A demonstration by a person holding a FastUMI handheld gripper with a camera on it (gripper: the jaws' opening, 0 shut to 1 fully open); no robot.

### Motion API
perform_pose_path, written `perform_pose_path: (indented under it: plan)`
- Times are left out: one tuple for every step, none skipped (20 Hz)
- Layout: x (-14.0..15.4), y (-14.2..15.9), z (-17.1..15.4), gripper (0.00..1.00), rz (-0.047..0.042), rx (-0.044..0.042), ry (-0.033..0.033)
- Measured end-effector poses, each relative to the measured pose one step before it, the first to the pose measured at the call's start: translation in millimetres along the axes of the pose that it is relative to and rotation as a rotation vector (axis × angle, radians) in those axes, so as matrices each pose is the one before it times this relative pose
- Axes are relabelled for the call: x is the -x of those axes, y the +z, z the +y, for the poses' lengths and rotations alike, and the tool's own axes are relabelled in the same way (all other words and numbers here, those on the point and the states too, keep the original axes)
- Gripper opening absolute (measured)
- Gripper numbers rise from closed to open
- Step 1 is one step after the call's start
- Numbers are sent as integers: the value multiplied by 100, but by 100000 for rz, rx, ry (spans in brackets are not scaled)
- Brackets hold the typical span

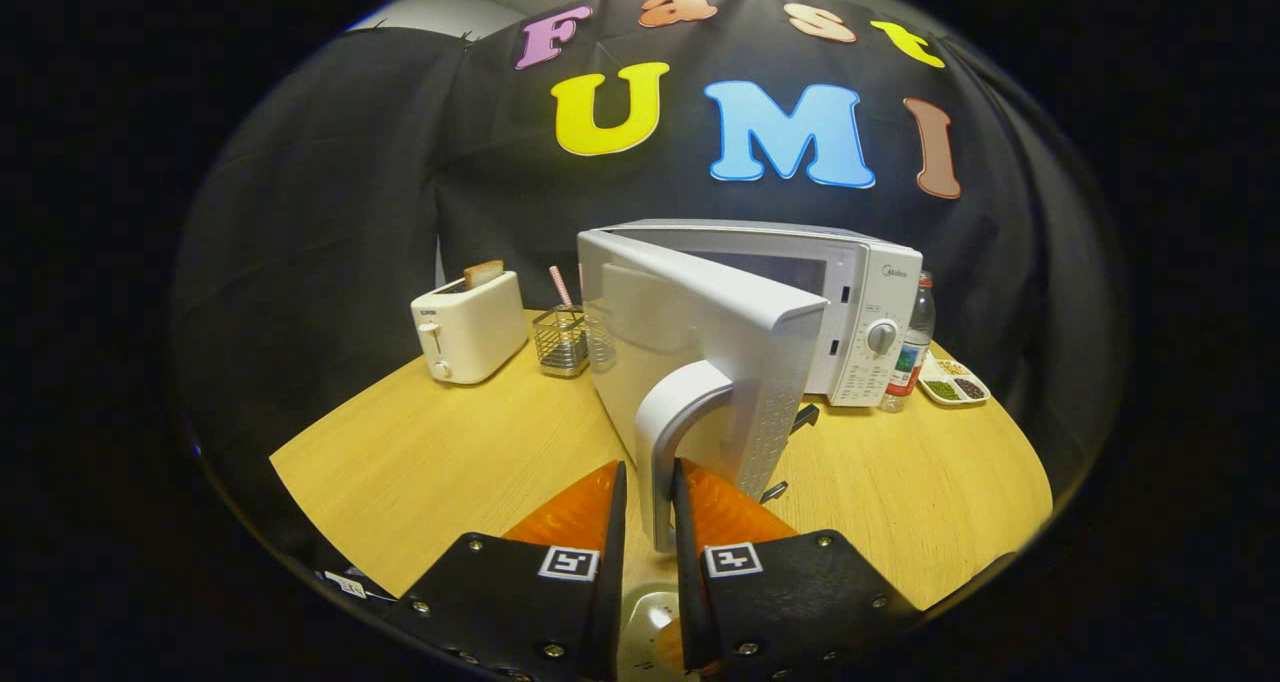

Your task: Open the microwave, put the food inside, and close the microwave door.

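Note:
A white microwave (860, 302) stands at the back of the wooden table (450, 452). Its door (700, 362) is swung well out toward me, hinged on the left. The door's curved handle (668, 432) runs down between my two fingers, and my gripper (650, 507) is shut on that handle near its lower end. Below the fingers, a pale plate (650, 612) with some food on it lies close under the gripper, mostly hidden by the fingers.
A white toaster (468, 327) with a slice of bread stands at the back left. Next to it is a wire holder (562, 340) with a striped straw. Right of the microwave stand a water bottle (912, 347) and a small divided dish (955, 382).

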State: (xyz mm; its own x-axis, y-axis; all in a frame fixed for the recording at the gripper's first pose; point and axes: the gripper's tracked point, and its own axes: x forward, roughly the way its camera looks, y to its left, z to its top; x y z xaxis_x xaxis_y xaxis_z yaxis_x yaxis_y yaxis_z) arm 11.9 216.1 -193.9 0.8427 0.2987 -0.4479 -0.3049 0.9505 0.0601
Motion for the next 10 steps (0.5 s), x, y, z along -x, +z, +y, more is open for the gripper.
perform_pose_path:
  plan:
    - [181,-126,751,24,-10,685,568]
    - [154,-66,673,25,10,660,624]
    - [136,-13,705,25,61,554,743]
    - [189,-202,764,25,72,328,869]
    - [32,31,802,24,114,404,988]
    - [51,-99,772,24,105,619,1108]
    - [29,-45,763,24,202,528,1089]
    - [58,-85,695,24,190,331,1057]
    - [-7,53,677,24,232,-54,1043]
    - [-95,-30,668,24,242,-266,1049]
